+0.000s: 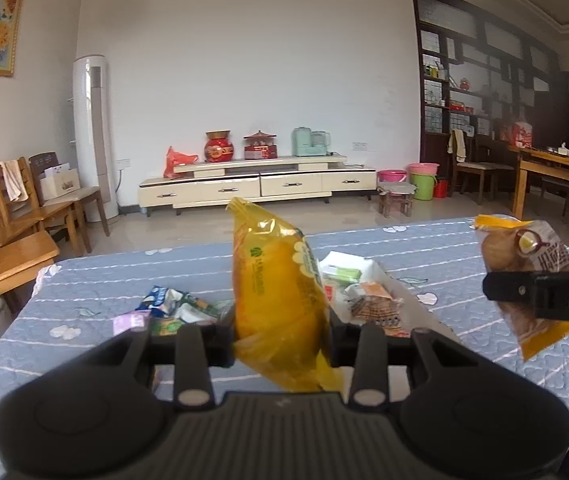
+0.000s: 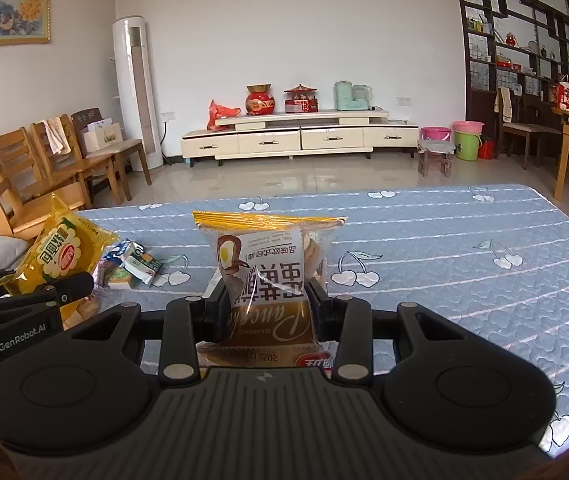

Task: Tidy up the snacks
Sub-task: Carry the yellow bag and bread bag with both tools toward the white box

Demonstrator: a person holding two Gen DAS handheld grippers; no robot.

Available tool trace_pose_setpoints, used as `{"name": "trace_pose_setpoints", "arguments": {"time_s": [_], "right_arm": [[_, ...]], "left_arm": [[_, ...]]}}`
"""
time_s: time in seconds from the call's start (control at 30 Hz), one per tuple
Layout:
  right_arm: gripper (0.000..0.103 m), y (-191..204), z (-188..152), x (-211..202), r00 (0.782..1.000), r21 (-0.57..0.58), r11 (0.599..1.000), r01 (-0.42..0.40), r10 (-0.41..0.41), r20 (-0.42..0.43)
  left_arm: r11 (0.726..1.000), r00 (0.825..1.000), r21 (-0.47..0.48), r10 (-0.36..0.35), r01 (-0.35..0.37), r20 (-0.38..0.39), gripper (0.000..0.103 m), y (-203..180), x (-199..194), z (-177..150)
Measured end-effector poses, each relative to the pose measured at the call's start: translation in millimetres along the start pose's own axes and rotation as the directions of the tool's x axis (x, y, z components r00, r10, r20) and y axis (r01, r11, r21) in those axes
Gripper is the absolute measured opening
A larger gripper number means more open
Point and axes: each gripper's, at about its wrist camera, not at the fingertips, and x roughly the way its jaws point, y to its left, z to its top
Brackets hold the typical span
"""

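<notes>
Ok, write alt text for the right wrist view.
The right claw is shut on a clear pancake packet held upright over a blue quilted table. At left, the left claw grips a yellow snack bag, with loose snacks on the table behind it.

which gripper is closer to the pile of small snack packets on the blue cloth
Left. The left gripper, shut on a yellow packet, hangs just in front of the pile. The right gripper, shut on a pancake packet, is off to the pile's right, farther away.

Left gripper (image 1: pixel 282 340) and right gripper (image 2: pixel 266 312) — both clamped, raised, side by side.
</notes>
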Motion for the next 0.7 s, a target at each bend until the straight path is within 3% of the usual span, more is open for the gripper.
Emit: {"name": "trace_pose_setpoints", "arguments": {"time_s": [0.7], "right_arm": [[0.048,11,-3,25,0.996,0.028,0.999,0.028,-0.026,-0.088]], "left_arm": [[0.997,0.995,0.017,-0.079,0.08,-0.056,0.037,-13,31,-4]]}}
